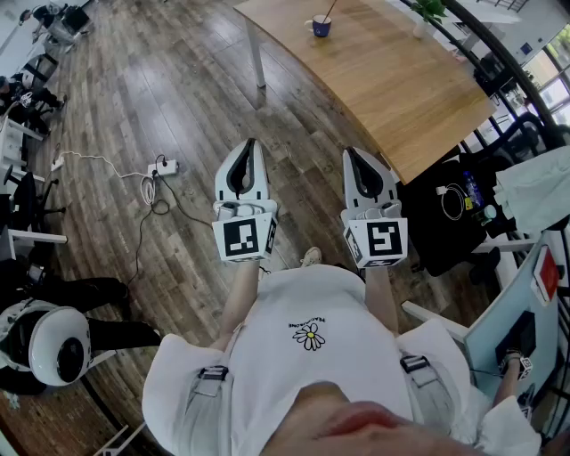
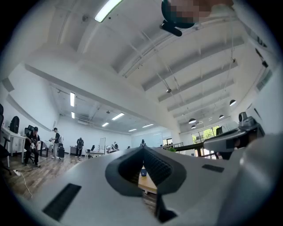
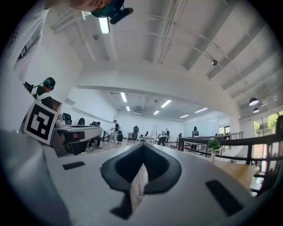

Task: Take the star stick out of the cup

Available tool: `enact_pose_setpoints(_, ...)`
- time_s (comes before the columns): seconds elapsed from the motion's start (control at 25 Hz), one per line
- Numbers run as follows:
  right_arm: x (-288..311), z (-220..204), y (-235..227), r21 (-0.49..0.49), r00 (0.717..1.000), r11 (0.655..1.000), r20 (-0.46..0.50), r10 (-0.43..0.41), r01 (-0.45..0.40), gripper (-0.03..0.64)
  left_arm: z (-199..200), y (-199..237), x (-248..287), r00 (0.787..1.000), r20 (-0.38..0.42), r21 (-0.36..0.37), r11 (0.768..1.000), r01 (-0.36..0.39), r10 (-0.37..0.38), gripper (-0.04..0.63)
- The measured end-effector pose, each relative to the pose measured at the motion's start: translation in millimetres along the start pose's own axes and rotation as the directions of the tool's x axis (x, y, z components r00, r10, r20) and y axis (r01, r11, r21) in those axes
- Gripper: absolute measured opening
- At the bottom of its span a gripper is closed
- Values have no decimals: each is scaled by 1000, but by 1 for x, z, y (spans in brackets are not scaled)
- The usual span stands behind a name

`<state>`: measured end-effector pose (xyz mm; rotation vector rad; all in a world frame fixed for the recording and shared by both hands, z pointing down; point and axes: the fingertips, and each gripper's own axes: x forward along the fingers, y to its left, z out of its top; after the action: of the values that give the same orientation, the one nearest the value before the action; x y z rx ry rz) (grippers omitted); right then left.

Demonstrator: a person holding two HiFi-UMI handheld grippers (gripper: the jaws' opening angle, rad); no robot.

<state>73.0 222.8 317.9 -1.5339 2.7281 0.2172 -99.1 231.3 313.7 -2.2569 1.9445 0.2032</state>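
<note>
A blue cup (image 1: 321, 26) stands on the far end of the wooden table (image 1: 401, 98), with a thin stick (image 1: 329, 11) leaning out of it; the star end does not show. Both grippers are held in front of the person's chest, over the floor and well short of the table. My left gripper (image 1: 250, 145) is shut and empty, and in the left gripper view the cup (image 2: 143, 171) shows small through the gap below its touching tips (image 2: 142, 148). My right gripper (image 1: 353, 155) is shut with nothing in it, its pads (image 3: 138, 181) pressed together.
A potted plant (image 1: 427, 11) stands on the table's far right. A power strip with cables (image 1: 165, 166) lies on the wood floor to the left. A black chair with items (image 1: 459, 209) sits at the right. Desks and a white helmet-like object (image 1: 58, 343) are at the left.
</note>
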Motion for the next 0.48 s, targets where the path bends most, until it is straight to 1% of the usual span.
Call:
enact_pose_setpoints(0.16, 4, -9, -5, 27, 1000, 1000, -13, -9, 9, 8, 0, -2, 6, 1000, 7, 11, 1000, 9, -9, 17)
enact_pose_setpoints(0.28, 6, -11, -5, 23, 1000, 1000, -13, -9, 10, 8, -2, -3, 9, 1000, 2, 14, 1000, 15, -15, 17)
enact_pose_setpoints(0.4, 9, -14, -4, 13, 1000, 1000, -19, 19, -19, 8, -7, -3, 13, 1000, -4, 8, 1000, 13, -13, 17)
enact_pose_setpoints(0.48, 12, -21, -4, 49, 998, 998, -35, 51, -50, 8, -12, -4, 17, 1000, -9, 3, 1000, 14, -14, 17)
